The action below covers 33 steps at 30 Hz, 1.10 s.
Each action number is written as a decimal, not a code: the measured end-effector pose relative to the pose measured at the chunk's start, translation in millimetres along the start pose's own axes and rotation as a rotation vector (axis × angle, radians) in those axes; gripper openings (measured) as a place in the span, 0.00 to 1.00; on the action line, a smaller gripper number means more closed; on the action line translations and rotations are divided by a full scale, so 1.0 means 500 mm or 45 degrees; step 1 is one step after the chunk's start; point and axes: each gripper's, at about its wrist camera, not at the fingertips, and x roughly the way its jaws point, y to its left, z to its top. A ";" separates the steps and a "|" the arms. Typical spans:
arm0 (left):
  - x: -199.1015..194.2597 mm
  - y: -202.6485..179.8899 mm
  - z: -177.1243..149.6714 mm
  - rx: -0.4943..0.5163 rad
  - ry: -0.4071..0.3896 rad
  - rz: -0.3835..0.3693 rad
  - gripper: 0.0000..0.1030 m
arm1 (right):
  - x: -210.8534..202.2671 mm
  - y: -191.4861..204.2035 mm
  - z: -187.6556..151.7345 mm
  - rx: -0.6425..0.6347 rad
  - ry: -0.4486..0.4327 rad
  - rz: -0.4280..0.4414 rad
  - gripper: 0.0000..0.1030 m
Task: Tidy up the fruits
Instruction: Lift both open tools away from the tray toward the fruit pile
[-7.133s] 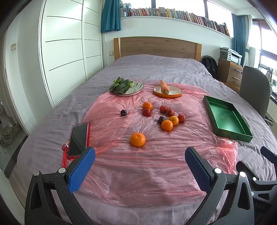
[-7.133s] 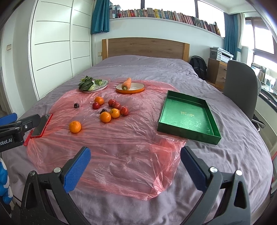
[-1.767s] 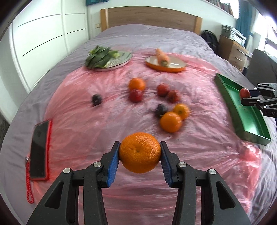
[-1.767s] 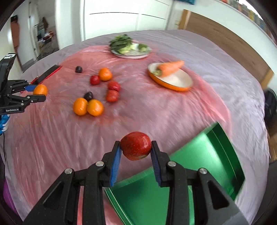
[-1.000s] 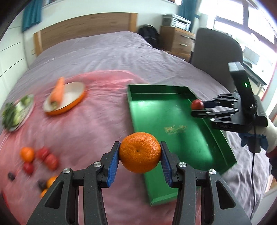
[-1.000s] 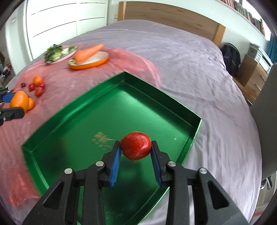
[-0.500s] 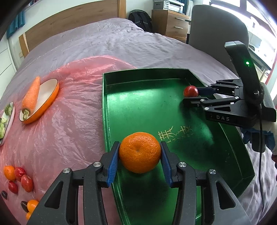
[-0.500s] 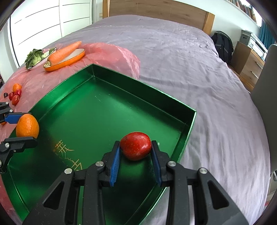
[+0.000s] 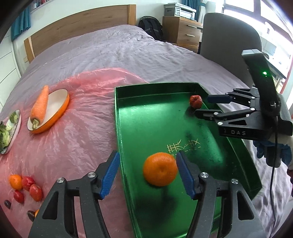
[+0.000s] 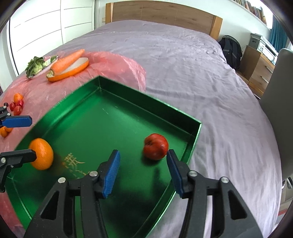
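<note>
The left gripper (image 9: 147,174) hangs over the near end of the green tray (image 9: 117,117). Its jaws have just been opening, and the orange (image 9: 159,169) sits loose between them, near the right pad and clear of the left one, slightly blurred above its own shadow on the tray floor. The left finger (image 9: 109,173) stands over the tray's left wall.

The right gripper (image 10: 142,172) is over the tray's right side, jaws wide after just opening. The apple (image 10: 156,149) lies on the tray floor just ahead of the fingertips, close to the right wall and near the far right corner. In the left wrist view a gloved hand (image 9: 274,152) holds this gripper from the right edge of the bed (image 10: 183,64).

Left of the tray, on the pink plastic sheet (image 9: 77,128), a cluster of small oranges and red fruits (image 9: 25,184) lies well apart from it. Further along the sheet sits an orange dish (image 9: 53,113) with a carrot (image 9: 40,104) across it, and beside that a plate of greens (image 10: 39,66). Beyond the bed stand a wooden headboard (image 10: 163,16), a backpack (image 10: 230,49) and a chair (image 9: 230,42).
</note>
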 end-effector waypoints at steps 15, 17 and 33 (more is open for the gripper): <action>-0.169 0.026 -0.069 -0.050 -0.050 -0.021 0.56 | -0.179 0.063 -0.069 0.046 -0.022 -0.038 0.87; -0.190 0.024 -0.089 -0.067 -0.047 -0.030 0.56 | -0.207 0.083 -0.091 0.065 -0.021 -0.026 0.87; -0.385 0.045 -0.240 -0.078 -0.098 0.065 0.56 | -0.401 0.308 -0.243 0.036 -0.019 0.018 0.87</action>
